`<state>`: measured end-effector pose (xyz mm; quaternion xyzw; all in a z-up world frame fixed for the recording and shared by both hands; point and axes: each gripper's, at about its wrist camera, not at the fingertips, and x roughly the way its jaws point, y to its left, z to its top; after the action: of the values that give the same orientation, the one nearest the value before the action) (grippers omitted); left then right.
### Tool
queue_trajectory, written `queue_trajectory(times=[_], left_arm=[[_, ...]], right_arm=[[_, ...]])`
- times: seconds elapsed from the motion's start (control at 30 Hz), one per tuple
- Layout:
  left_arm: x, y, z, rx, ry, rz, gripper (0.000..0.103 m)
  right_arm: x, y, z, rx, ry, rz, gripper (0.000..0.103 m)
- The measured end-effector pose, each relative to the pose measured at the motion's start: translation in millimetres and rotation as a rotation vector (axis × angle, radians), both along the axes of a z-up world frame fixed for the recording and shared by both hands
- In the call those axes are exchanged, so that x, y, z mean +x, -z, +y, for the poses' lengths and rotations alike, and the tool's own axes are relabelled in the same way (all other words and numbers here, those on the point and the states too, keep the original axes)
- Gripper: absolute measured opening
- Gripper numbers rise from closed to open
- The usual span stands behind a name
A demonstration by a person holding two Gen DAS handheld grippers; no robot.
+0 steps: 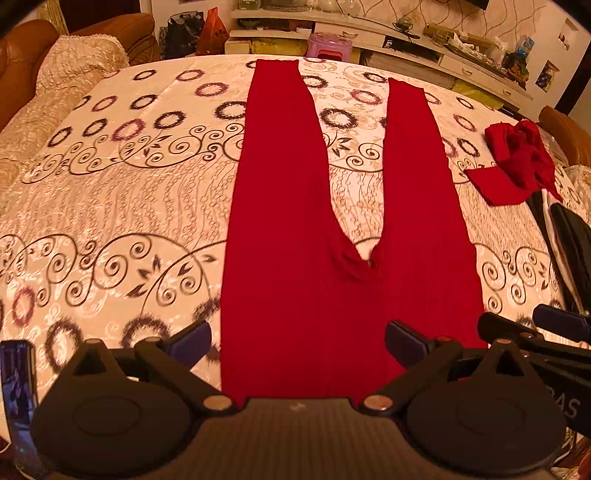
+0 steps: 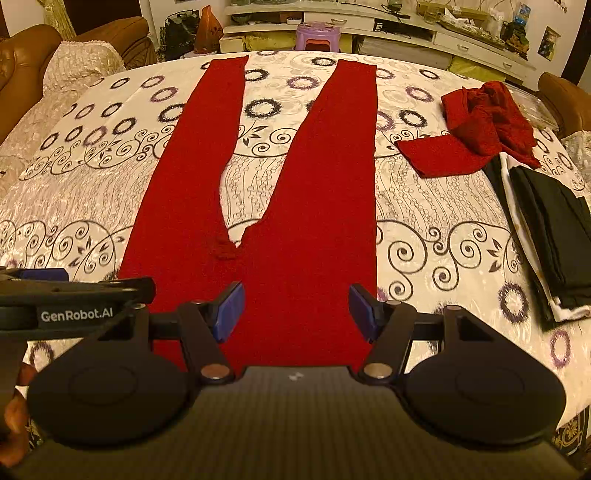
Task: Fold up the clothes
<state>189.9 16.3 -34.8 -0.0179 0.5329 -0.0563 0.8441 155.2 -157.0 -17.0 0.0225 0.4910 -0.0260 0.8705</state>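
Red knit trousers [image 1: 295, 295] [image 2: 295, 258] lie flat on the patterned bedspread [image 1: 110, 206] [image 2: 424, 229], legs spread apart and pointing away, waist toward me. My left gripper [image 1: 297, 341] is open, hovering over the waist's left half with nothing between its blue pads. My right gripper [image 2: 297, 310] is open too, above the waist's right half. Each gripper shows at the edge of the other's view: the right one [image 1: 535, 332], the left one [image 2: 74, 291].
A crumpled red garment [image 1: 517, 162] [image 2: 480, 125] lies at the right, with folded black and white clothes [image 2: 546, 236] [image 1: 569, 251] beside it. A phone [image 1: 18, 398] rests at the near left edge. Sofa cushions [image 1: 66, 74] lie at the far left, shelves and a purple stool [image 2: 317, 35] beyond the bed.
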Motion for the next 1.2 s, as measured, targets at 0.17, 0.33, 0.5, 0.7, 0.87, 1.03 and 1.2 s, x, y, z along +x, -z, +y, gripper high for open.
queue_trajectory(times=[0.17,0.33,0.5,0.7,0.87,1.03,1.2], left_arm=[[-23,-3,5,0.008,-0.008,-0.009,0.103],[-47,-1,12,-0.006,-0.022,-0.003,0.103],[-65,3,16,-0.013,-0.03,0.004,0.103],[-83,4,18,-0.016,-0.033,0.005,0.103],[-95,5,20,-0.022,-0.036,0.01,0.103],[-105,6,21,-0.025,-0.038,0.018,0.103],[-116,8,22,-0.029,-0.04,0.026,0.103]], right_arm=[[-21,-2,7,-0.009,-0.004,-0.008,0.07],[-42,0,10,0.006,-0.008,0.003,0.07],[-60,7,15,0.007,-0.013,0.025,0.07],[-79,10,18,0.009,-0.014,0.029,0.07],[-90,15,19,0.012,-0.018,0.041,0.07],[-99,17,20,0.007,-0.023,0.042,0.07],[-108,19,21,0.013,-0.026,0.046,0.07]])
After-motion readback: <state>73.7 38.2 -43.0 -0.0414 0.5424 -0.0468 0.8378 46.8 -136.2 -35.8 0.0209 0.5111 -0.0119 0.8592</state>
